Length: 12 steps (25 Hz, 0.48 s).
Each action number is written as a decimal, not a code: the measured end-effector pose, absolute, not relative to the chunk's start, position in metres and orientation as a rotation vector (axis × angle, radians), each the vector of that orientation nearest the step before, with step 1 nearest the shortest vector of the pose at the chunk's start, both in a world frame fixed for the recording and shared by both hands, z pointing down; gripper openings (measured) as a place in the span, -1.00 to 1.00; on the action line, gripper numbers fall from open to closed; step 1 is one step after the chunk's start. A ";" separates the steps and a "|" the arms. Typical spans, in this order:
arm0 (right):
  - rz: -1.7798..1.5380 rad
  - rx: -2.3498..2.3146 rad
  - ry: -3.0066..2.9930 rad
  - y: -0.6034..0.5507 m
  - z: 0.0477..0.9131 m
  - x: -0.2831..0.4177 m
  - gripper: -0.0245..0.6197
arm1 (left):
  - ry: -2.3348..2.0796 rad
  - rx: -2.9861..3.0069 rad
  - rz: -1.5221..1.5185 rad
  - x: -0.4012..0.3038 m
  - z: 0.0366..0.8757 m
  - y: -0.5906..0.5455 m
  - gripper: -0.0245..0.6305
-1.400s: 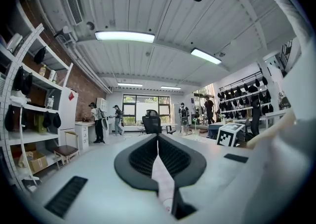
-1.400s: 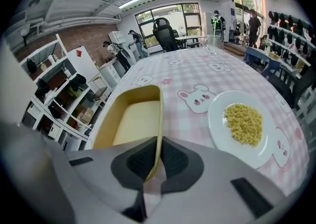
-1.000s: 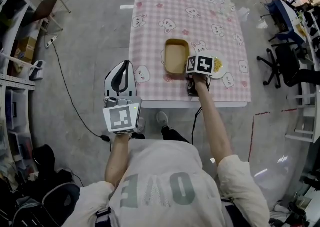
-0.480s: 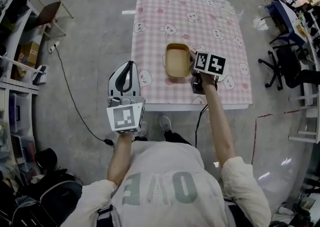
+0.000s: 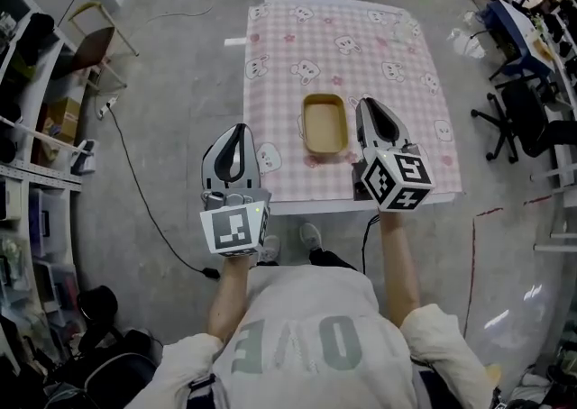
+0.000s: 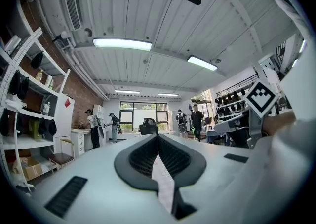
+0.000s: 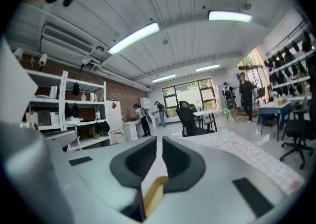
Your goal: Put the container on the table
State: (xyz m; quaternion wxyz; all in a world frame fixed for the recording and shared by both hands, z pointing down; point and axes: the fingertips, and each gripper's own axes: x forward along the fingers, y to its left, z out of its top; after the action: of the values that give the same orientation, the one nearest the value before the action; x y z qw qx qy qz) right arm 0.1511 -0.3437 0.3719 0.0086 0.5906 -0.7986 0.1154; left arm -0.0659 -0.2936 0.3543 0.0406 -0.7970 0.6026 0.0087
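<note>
Left gripper (image 5: 237,131), level at the near left corner of the surface (image 5: 279,92), has its jaws together on nothing. Right gripper (image 5: 370,108), beside the container (image 5: 324,124) but apart from it, has just been closing to a narrow slit, also empty. With the container upright on the surface, the step is judged a withdrawal, best made clear of the rim. Only the head view shows that placement, and only the gripper views show the jaw gaps.

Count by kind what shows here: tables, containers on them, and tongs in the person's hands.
Table: 1
Container: 1
Tongs: 2, the left tongs and the right tongs
Total: 4
</note>
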 end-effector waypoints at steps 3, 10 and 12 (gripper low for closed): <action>0.223 1.905 -2.502 -0.320 0.365 0.151 -0.79 | 1.830 -2.429 0.044 -0.064 0.347 -0.291 -0.84; 0.275 1.975 -2.454 -0.279 0.399 0.157 -0.83 | 1.813 -2.418 0.031 -0.062 0.351 -0.287 -0.84; 0.299 1.957 -2.443 -0.272 0.409 0.158 -0.83 | 1.817 -2.419 0.025 -0.061 0.352 -0.288 -0.84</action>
State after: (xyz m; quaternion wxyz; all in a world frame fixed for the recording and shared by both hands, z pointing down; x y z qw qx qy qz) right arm 0.1576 -0.2723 0.4086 -0.0014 0.6225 -0.7768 0.0952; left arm -0.0614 -0.2880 0.3516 0.0581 -0.7981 0.5996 0.0084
